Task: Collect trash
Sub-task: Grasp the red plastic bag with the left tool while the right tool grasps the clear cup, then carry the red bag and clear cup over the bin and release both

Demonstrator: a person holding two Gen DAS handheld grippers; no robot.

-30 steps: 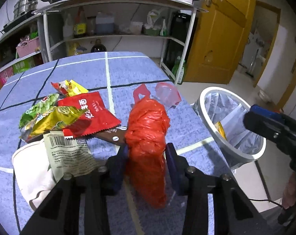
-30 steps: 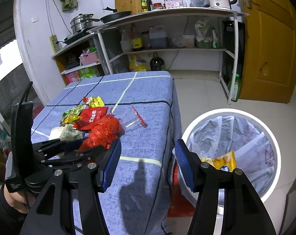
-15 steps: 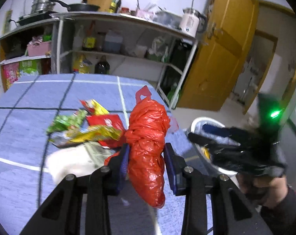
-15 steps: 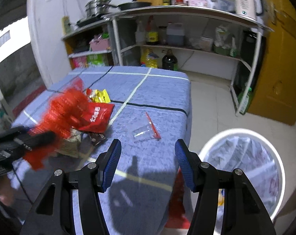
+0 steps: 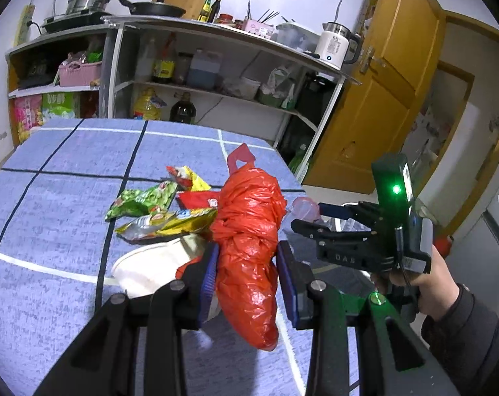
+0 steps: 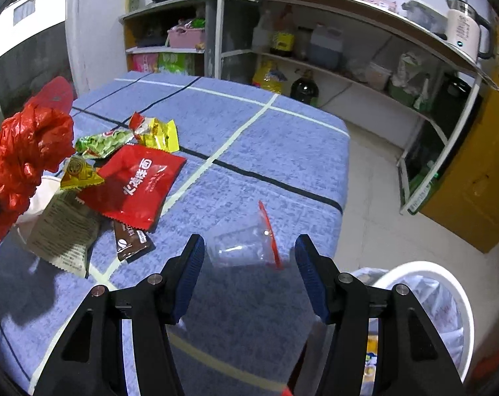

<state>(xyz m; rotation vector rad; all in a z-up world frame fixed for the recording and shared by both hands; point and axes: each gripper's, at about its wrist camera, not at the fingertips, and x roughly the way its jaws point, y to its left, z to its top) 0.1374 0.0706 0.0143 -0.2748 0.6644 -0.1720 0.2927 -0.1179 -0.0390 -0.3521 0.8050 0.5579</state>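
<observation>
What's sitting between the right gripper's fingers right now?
In the right wrist view, a clear plastic cup with a red rim lies on its side on the blue tablecloth, between the open right gripper's fingers.

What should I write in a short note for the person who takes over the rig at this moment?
Left tool: shut on the red plastic bag, held above the table.
Right tool: open, pointing at the clear cup, which lies on its side near the table edge, not gripped.
Done: one yellow wrapper is in the bin.
Left: bin the bag, the cup, the red noodle packet, the other wrappers and the white paper bowl.
</observation>
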